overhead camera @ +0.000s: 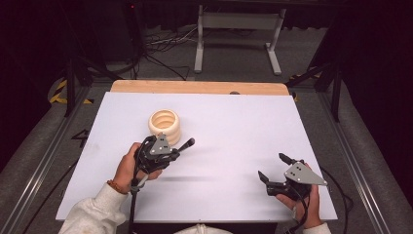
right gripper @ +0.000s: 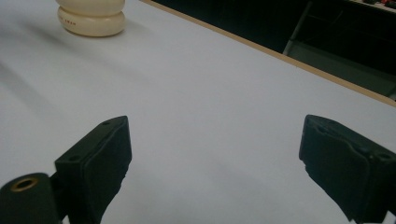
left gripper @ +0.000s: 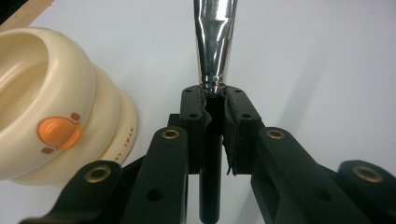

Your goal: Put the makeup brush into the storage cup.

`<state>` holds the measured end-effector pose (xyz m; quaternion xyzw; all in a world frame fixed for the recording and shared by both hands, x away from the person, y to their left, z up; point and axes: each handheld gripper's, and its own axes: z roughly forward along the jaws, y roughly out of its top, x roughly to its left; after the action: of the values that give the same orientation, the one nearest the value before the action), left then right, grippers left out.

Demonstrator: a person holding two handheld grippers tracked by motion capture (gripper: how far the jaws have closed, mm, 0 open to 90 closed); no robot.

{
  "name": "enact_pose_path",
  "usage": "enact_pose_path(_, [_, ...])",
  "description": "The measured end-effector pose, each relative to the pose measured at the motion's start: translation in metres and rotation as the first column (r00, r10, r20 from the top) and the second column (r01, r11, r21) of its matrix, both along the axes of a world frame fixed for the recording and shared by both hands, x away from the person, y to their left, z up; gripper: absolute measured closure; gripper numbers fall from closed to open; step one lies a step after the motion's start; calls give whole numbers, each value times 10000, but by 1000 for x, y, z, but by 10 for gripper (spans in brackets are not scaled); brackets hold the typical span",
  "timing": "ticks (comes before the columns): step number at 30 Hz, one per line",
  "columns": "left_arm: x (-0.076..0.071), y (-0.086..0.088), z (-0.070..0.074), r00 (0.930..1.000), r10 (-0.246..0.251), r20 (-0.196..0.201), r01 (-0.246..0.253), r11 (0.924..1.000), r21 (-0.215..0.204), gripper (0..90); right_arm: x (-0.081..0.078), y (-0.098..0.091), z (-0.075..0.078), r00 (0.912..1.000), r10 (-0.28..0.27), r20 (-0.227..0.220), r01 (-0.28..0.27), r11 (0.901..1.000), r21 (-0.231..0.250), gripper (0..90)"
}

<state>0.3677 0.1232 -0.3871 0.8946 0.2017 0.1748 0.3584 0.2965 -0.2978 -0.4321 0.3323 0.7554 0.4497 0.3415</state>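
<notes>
My left gripper (overhead camera: 176, 152) (left gripper: 215, 95) is shut on a slim tool (left gripper: 215, 42) with a black handle and a shiny tapered metal neck. In the high view the tool's (overhead camera: 187, 146) dark end points up and to the right. Just behind and to the left of that gripper stands a cream ringed cup (overhead camera: 164, 126) (left gripper: 51, 107) with an orange beak mark on its side, upright and hollow. My right gripper (overhead camera: 272, 165) (right gripper: 215, 140) is held open at the table's front right, nothing between its jaws. The cream cup (right gripper: 91, 16) appears far off at that view's top left.
The white tabletop (overhead camera: 234, 122) has a wooden strip (overhead camera: 199, 87) along its far edge. Beyond it are a grey metal stand (overhead camera: 238, 29), cables on the floor and dark curtains. A person's hands and pale sleeves come in from the bottom edge.
</notes>
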Motion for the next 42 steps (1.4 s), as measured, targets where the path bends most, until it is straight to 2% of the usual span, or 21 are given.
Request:
enact_pose_path(1, [0,0,0,10000,0,0,0,10000,0,797,0,0,0,10000,-3,9,3,10000,6,101])
enact_pose_path(4, [-1,4,3,9993,172,317,-156,9986,-504,798,0,0,0,10000,8,4,-8,10000,-11,101])
enact_pose_path(8, [-1,9,9,9984,145,538,-96,9959,-903,798,0,0,0,10000,15,2,-15,10000,-36,101])
enact_pose_path(12, [-2,14,16,9965,319,775,-204,9893,-1442,798,0,0,0,10000,12,21,-12,10000,-26,102])
enact_pose_path(14, [-1,17,19,9968,243,760,-125,9884,-1514,797,0,0,0,10000,8,16,-8,10000,-24,101])
enact_pose_path(17, [-1,22,27,9942,390,999,-205,9835,-1797,797,0,0,0,10000,-2,22,2,10000,-17,102])
enact_pose_path(21, [0,27,33,9927,443,1119,-209,9791,-2022,797,0,0,0,10000,-14,33,14,10000,-17,102])
enact_pose_path(25, [1,33,41,9897,571,1314,-249,9718,-2346,798,0,0,0,10000,-12,27,12,10000,-14,102])
enact_pose_path(27, [2,36,46,9875,662,1433,-270,9652,-2602,798,0,0,0,10000,3,28,-3,10000,-15,102])
enact_pose_path(28, [2,36,46,9875,662,1433,-270,9652,-2602,797,0,0,0,10000,3,28,-3,10000,-15,102])
enact_pose_path(32, [6,41,52,9842,826,1565,-321,9529,-3017,797,0,0,0,10000,-6,25,6,10000,3,102])
enact_pose_path(34, [7,41,53,9835,877,1581,-362,9523,-3030,797,0,0,0,10000,-4,27,4,10000,-2,102])
enact_pose_path(36, [11,42,56,9824,991,1585,-430,9449,-3246,797,0,0,0,10000,2,36,-2,10000,1,101])
enact_pose_path(37, [11,42,56,9824,991,1585,-430,9449,-3246,797,0,0,0,10000,2,36,-2,10000,1,101])
enact_pose_path(38, [13,43,57,9818,1010,1606,-417,9408,-3363,797,0,0,0,10000,-1,39,1,10000,3,101])
enact_pose_path(39, [15,44,58,9815,1052,1599,-417,9329,-3578,797,0,0,0,10000,-11,51,11,10000,14,100])
enact_pose_path(41, [17,45,59,9801,1116,1641,-436,9278,-3706,797,0,0,0,10000,-43,79,43,10000,25,98])
enact_pose_path(42, [17,45,59,9801,1116,1641,-436,9278,-3706,797,0,0,0,10000,-43,79,43,10000,25,98])
